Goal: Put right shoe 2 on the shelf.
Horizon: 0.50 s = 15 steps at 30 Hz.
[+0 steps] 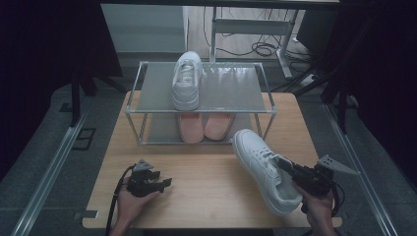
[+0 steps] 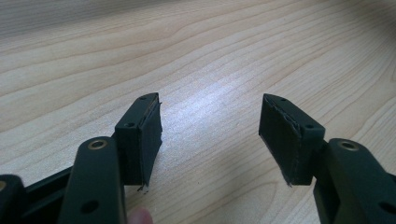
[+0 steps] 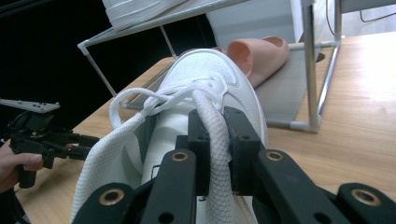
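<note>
Setting: a wooden desk [image 1: 196,191] seen from above, with a two-shelf metal rack [image 1: 199,105] along its far edge.
Held sneaker: a white sneaker [image 1: 263,169] lies near the desk's right front corner, toe toward the rack, heel toward the person; whether its sole rests fully on the desk is hard to tell.
Right gripper: the right gripper [image 3: 215,154] reaches in from the heel end, its jaws clamped on the shoe's padded tongue.
Left gripper: the left gripper [image 2: 210,135] rests near the left front corner, jaws spread wide with nothing between them, well apart from the shoe.
Rack: a matching white sneaker [image 1: 187,81] on top, pink slippers [image 1: 204,125] below.
Key relation: the shoe's long axis points at the rack.
</note>
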Available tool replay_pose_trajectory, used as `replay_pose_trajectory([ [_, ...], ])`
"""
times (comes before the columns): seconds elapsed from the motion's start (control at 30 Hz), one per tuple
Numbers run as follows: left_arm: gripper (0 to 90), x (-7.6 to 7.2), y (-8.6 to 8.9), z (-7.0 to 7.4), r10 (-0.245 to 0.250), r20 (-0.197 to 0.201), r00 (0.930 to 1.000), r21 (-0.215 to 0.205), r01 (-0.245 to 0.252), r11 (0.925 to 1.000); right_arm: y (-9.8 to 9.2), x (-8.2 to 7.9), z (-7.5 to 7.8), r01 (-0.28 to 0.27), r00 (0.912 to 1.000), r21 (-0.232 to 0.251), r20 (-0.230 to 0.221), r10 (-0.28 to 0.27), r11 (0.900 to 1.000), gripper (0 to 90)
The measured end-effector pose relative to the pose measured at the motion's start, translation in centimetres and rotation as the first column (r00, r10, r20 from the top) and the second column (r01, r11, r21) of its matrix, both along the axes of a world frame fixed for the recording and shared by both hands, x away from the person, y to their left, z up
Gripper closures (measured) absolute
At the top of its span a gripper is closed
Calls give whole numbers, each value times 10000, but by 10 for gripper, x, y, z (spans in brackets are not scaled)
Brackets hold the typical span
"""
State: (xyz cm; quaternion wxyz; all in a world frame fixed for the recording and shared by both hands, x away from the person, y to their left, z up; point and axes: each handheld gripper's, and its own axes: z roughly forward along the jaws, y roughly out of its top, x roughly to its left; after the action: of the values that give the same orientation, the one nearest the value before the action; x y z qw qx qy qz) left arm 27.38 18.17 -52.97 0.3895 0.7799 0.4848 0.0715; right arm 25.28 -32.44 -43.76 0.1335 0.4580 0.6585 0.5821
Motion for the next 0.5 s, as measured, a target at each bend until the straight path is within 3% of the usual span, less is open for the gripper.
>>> replay_pose_trajectory([
  [0.5,397,0,1,0,28,-1,10000,-8,-28,10000,21,8,6,-527,9986,323,115,523,9981,822],
])
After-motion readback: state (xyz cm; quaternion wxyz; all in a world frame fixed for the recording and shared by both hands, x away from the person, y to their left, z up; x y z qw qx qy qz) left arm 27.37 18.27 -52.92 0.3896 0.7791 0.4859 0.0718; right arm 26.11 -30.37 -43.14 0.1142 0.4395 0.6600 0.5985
